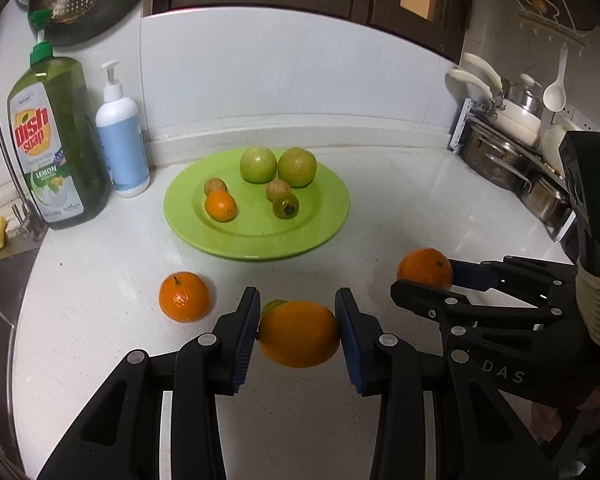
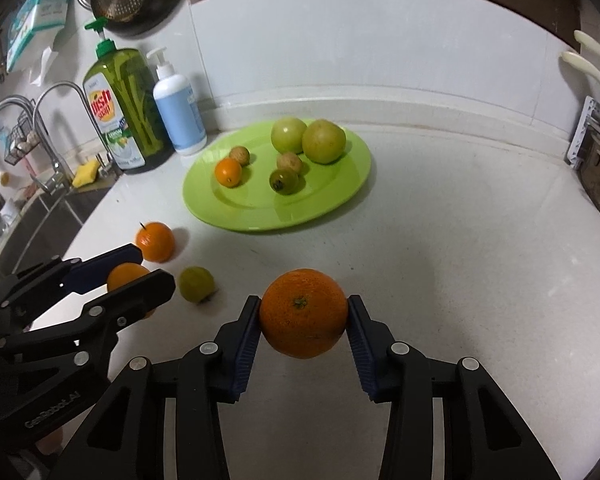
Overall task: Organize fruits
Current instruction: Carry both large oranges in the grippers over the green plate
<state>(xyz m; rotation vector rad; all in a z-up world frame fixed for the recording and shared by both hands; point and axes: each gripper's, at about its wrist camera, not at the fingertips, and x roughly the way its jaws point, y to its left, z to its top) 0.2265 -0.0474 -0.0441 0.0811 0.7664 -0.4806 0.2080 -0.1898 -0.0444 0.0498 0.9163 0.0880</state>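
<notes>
Item 1. Left gripper (image 1: 298, 334), nearest in the left wrist view: jaws clenched on a smooth orange fruit (image 1: 299, 339), pads pressing its two sides. It appears lifted just off the desk (image 1: 100, 340).

Item 2. Right gripper (image 2: 303, 314): jaws clenched on a round orange (image 2: 303, 313), stem end facing the camera, gripped across its widest part, likely so it cannot roll out.

Item 3. Small yellow-green fruit (image 2: 197, 284), loose on the desk at 10 o'clock from the right gripper, just beside the left gripper's tips.

Item 4. Stemmed orange (image 1: 184, 297), loose on the desk at 10 o'clock from the left gripper; not yet collected.

Item 5. Green plate (image 1: 320, 236), at 12 o'clock, mid-desk. Holds two large green fruits (image 1: 258, 165), two small brown ones, one small orange, one small green one. Judged the gathering place; both held fruits seem bound there.

Item 6. Dish soap bottle (image 1: 56, 140) and white pump bottle (image 1: 122, 144), far at 10 o'clock against the wall, clear of the work.
</notes>
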